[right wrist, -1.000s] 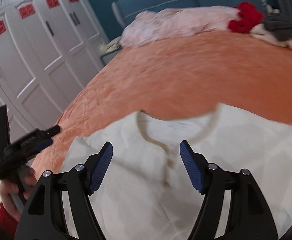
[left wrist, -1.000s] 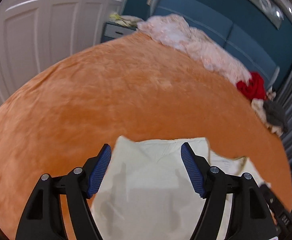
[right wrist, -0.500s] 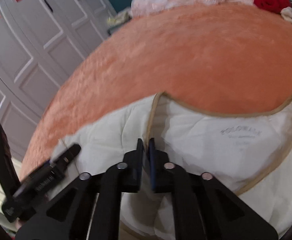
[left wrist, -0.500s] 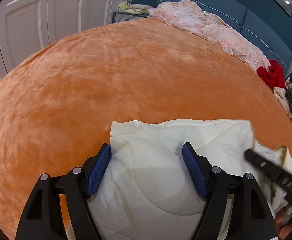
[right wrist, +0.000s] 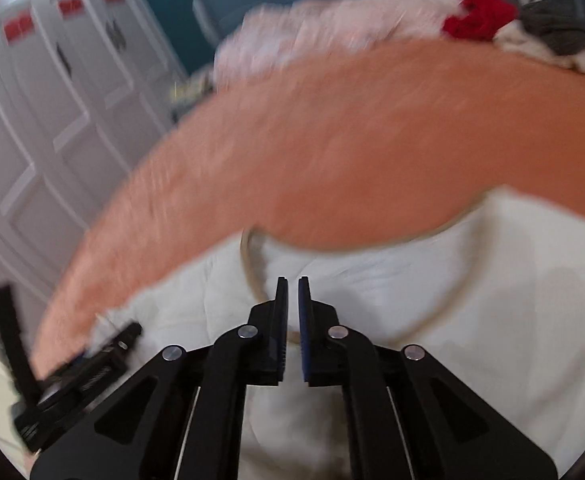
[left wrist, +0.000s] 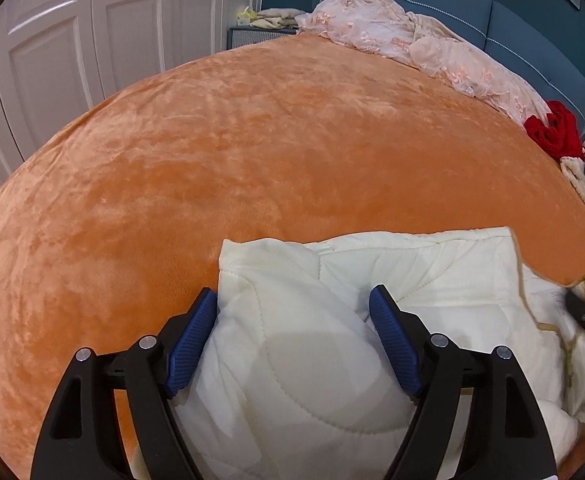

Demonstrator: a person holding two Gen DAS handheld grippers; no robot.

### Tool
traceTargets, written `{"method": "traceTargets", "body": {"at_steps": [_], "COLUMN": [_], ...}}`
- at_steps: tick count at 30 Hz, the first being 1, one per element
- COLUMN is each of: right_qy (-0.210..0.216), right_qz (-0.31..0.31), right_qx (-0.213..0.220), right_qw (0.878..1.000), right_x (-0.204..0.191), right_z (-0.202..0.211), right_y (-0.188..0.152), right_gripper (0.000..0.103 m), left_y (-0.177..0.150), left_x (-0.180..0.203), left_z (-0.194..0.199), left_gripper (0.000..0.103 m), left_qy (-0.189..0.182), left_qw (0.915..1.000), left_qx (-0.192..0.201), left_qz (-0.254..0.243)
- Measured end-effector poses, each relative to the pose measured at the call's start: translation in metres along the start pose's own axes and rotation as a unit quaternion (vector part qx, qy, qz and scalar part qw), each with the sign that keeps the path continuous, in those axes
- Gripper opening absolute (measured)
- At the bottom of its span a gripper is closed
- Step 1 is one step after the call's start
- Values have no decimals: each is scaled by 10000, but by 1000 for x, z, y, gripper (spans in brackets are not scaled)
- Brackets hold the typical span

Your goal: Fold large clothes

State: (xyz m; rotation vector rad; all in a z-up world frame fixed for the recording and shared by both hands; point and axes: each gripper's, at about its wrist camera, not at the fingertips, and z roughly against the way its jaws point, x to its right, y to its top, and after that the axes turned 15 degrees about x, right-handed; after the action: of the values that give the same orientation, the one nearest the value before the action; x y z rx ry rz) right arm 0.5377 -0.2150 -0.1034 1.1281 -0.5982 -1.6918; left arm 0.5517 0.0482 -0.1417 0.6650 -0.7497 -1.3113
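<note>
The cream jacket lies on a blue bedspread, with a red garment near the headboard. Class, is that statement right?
Not quite. The bedspread is orange, not blue; only the headboard behind it is blue. The left wrist view shows it clearly. The rest holds: the cream jacket lies on it, and a red garment sits near the headboard.

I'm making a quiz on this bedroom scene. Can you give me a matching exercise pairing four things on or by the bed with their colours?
Things:
1. quilted garment
2. bedspread
3. crumpled cloth at the bed's far right
4. headboard

Colours:
A. red
B. blue
C. cream
D. orange

Pairs: 1-C, 2-D, 3-A, 4-B
</note>
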Motion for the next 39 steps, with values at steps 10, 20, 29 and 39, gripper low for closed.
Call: {"method": "traceTargets", "body": {"at_steps": [10, 20, 29, 39], "right_qy": [-1203, -1109, -1047, -1227], "right_qz": [-855, -1011, -910, -665], "right_qx": [460, 305, 390, 294], "right_qw": [9880, 9882, 9896, 9898], "right_x": [173, 203, 204, 199], "right_z": [94, 73, 71, 67], "right_y": [42, 17, 11, 11], "right_gripper": [46, 45, 48, 48], "left_y": [44, -6, -36, -38], "left_x": [99, 247, 274, 272], "left_z": [77, 16, 2, 3], "left_gripper": [81, 82, 6, 0], "left_qy": [-2028, -2574, -2529, -2033], "left_qw": [9789, 9602, 9539, 9684], "left_qx": [222, -888, -993, -617], "left_qz": [-147, -618, -1276, -1305]}}
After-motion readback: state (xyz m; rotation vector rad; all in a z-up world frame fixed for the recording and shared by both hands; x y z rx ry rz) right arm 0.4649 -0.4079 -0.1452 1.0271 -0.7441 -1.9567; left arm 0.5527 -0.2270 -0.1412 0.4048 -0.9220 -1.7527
